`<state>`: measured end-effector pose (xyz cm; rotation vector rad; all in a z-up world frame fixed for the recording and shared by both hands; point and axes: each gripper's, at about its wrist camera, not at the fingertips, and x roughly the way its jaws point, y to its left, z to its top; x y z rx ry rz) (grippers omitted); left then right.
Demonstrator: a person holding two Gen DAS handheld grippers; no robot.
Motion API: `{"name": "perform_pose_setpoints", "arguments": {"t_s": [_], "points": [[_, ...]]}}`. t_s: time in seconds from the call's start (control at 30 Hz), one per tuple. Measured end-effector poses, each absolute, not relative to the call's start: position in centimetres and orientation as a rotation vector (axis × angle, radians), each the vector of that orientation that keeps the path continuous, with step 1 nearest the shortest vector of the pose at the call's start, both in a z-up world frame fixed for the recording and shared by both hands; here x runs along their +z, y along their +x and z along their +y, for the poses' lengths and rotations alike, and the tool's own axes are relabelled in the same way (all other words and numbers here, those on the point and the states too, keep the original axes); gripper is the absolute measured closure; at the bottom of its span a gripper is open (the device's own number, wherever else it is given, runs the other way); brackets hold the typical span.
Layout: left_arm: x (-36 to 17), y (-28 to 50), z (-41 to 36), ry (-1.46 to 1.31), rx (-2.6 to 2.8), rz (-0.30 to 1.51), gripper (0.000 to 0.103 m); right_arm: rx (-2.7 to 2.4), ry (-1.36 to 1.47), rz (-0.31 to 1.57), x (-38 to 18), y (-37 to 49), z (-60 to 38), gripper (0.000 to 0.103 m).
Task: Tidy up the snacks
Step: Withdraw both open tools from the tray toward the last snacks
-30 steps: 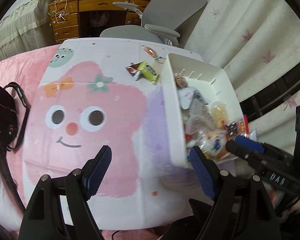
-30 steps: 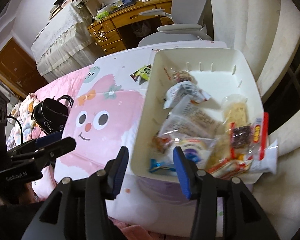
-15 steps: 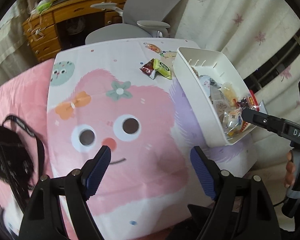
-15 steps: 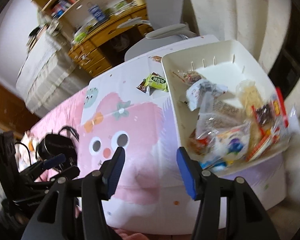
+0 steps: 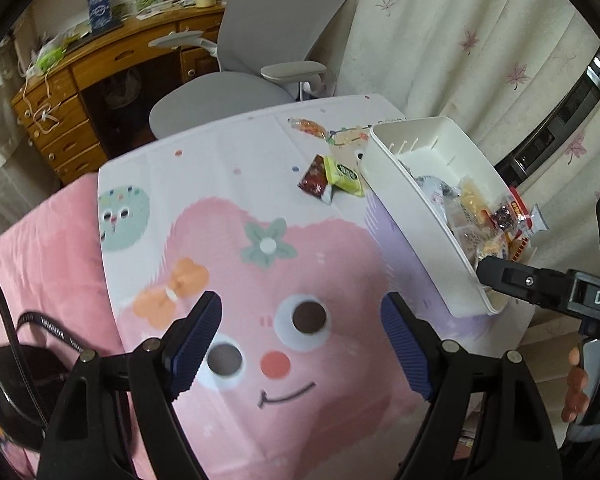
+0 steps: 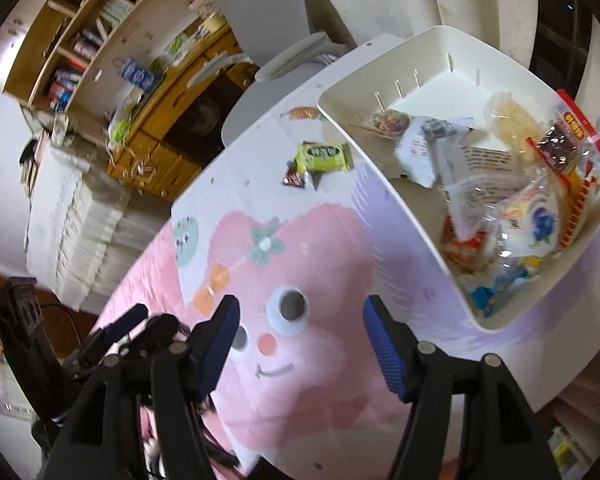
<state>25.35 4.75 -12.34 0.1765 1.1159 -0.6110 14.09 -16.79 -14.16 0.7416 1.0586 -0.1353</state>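
A: White plastic bin [image 6: 384,168] sits at the table's right edge, most snacks piled inside so they stay together.
B: Leftovers?
A: 3 packets on the cartoon tablecloth [image 5: 228,288] just beside the bin: green packet [image 6: 326,157], dark red packet [image 5: 314,178], orange packet [image 5: 308,126], blurry, probably candy.
B: Grippers?
A: Left gripper [image 5: 300,342] spread wide, nothing in it. Right gripper [image 6: 298,350] jaws opening, nothing between them, likely readying for a leftover.
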Motion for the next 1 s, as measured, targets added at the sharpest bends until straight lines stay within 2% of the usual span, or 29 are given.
{"name": "perform_pose_setpoints", "arguments": {"t_s": [0.23,0.57,1.0], "points": [[-14.6,29.2,3.3,0.186,-0.677,1.112,0.022,-0.207,0.885,0.929,-15.9,17.1,-16.8,0.024],[-18.8,35.6,-0.6,0.251,-0.779,1.111,0.022,-0.328,0.902,0.797,-20.5,21.9,-18.3,0.019],[-24.6,38.6,-6.8,0.357,-0.883,1.121,0.022,-0.368,0.879,0.786,-25.2,26.3,-18.2,0.014]]}}
